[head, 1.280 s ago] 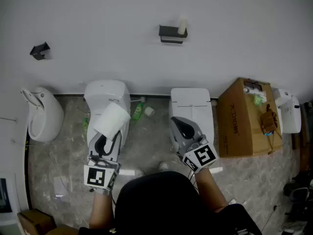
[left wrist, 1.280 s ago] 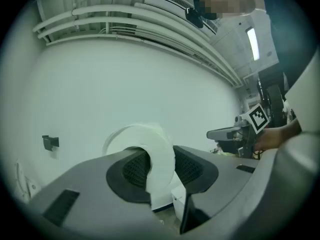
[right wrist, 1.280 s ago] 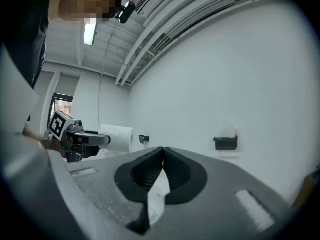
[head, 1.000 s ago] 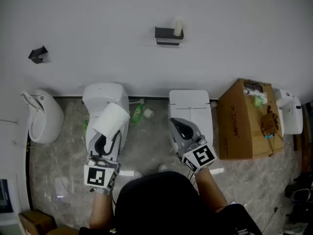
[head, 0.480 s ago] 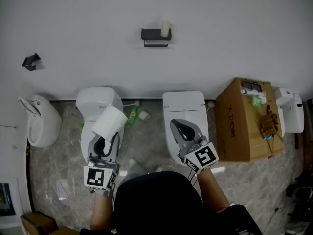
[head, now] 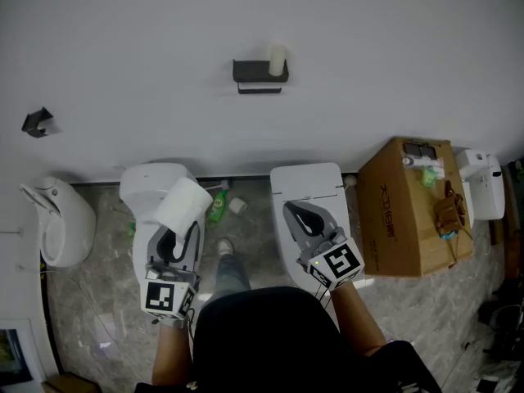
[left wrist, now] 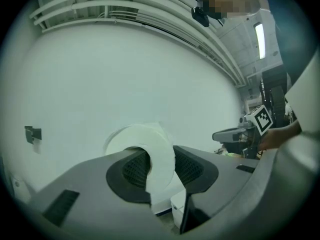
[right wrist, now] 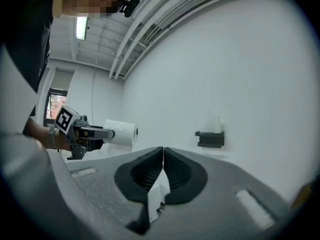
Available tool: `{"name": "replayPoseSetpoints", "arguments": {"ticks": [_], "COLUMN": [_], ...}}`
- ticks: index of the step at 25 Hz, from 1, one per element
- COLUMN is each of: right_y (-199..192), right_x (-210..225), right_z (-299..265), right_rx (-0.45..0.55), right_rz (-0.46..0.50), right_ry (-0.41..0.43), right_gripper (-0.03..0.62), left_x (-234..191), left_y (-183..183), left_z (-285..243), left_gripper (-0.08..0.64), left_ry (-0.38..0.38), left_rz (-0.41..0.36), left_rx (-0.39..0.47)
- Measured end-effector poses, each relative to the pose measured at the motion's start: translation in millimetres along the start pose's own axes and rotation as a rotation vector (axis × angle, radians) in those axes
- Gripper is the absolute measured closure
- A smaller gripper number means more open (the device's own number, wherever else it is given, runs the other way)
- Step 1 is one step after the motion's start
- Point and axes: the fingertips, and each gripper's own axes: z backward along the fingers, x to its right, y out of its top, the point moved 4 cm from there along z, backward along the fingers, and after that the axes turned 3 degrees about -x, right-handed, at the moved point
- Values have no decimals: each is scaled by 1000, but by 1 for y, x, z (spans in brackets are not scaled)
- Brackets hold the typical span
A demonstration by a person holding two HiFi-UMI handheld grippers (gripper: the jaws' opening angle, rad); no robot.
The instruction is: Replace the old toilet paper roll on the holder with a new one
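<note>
Now left gripper [left wrist: 157, 166] clamped on new roll [head: 187, 201]: likely light, soft, crushable; grip gently across body. Right gripper [right wrist: 163, 156] closed, empty. Holder [head: 254, 72] 12 o'clock.

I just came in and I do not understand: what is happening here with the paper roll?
A person faces a white wall with tongs in each hand. The left tongs grip a full white toilet paper roll. The right tongs are shut and empty. The dark holder is on the wall ahead, out of reach, with a small pale roll standing on top of it. The swap has not started yet.
</note>
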Motion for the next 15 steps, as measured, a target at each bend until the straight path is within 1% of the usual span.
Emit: {"name": "replayPoseSetpoints", "arguments": {"ticks": [5, 10, 15], "right_y": [7, 13, 22], "right_x": [22, 45, 62], "right_z": [-64, -127, -179], "right_rx": [-24, -44, -54], "right_rz": [-9, 2, 10], "right_ry": [-45, -103, -169], "right_gripper": [592, 592, 592], "left_x": [-57, -109, -158], "left_y": [5, 12, 11], "left_z": [-48, -92, -128], "left_gripper": [411, 413, 412], "left_ry": [-40, -80, -133], "left_rz": [-4, 62, 66], "left_rx": [1, -40, -50]}}
